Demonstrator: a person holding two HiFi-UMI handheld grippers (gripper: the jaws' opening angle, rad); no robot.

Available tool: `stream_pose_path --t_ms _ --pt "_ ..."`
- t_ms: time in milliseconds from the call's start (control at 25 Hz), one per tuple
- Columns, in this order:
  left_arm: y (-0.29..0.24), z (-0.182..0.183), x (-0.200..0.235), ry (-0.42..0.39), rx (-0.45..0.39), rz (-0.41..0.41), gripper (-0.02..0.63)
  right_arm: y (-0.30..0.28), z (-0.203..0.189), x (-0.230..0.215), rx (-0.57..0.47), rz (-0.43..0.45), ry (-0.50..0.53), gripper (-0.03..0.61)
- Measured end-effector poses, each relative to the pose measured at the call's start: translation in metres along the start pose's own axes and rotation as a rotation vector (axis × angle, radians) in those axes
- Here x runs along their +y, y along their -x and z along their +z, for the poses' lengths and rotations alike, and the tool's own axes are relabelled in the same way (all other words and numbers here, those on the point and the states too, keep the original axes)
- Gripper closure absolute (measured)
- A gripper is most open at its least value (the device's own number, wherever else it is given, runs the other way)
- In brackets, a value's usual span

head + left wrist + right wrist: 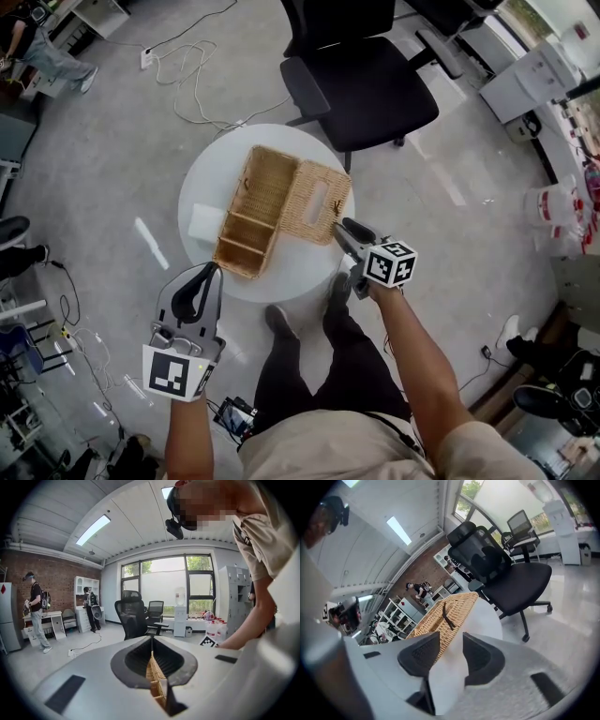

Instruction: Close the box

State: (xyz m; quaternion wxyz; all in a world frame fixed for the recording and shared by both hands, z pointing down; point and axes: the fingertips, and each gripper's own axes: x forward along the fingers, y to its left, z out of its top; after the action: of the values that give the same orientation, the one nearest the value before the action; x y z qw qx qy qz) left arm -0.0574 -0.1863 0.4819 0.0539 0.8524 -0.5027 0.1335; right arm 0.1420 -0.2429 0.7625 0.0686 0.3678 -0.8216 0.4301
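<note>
Wicker box (248,216) open on the round white surface (202,178), its lid (316,202) folded out flat to the right. Right hand-held gripper (345,231) released, jaws well apart, nothing between them, just beside the near corner of the lid. Left hand-held gripper (208,272) clenched, tips together, empty, at the near left rim of the surface, apart from the box. Flat white pad (203,222) just left of the box. Black office chair (361,84) beyond the surface.
</note>
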Motion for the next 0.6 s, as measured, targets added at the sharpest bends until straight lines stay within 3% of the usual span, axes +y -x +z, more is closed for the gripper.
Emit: stream_pose_path --t_ms 280,440,600 --pt "0.000 -0.010 -0.005 0.007 0.012 0.004 0.600 -0.005 -0.009 0.006 0.002 0.130 -0.165 0.438" --pt "0.001 -0.008 -0.003 0.008 0.006 0.005 0.600 -0.003 -0.005 0.011 0.000 0.139 -0.170 0.491" --pt "0.007 -0.007 0.001 0.011 0.003 0.011 0.600 0.005 0.004 0.024 -0.027 0.153 -0.153 0.495"
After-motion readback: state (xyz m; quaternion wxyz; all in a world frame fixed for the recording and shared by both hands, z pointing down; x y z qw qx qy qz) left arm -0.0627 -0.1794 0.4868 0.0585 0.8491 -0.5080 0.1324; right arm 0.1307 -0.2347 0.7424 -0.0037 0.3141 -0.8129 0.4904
